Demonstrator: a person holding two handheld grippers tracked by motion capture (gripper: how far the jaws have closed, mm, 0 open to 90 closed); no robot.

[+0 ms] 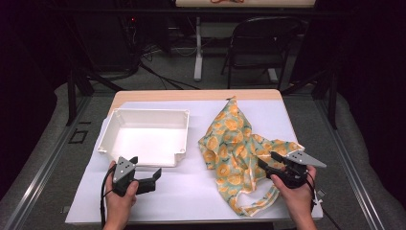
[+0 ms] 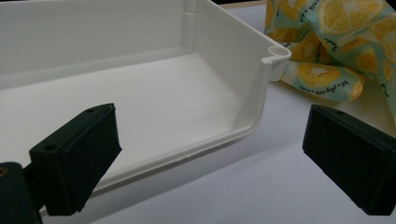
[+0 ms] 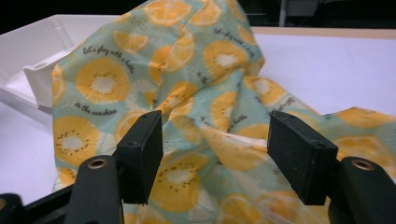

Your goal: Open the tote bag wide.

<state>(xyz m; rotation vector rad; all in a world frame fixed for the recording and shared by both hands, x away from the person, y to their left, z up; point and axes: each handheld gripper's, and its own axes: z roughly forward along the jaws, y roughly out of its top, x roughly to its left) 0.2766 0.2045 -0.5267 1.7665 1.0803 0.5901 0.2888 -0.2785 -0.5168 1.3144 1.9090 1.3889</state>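
High view shows your right gripper (image 1: 266,159), jaws spread, poised over the lemon-print cloth (image 1: 234,143) lying crumpled right of the white tray (image 1: 143,136), while your left gripper (image 1: 146,170), also spread, waits near the tray's front edge.

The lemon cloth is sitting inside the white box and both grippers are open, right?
Not quite. The lemon cloth lies on the table beside the white box, not inside it, as the high view shows. The left gripper and the right gripper are open.
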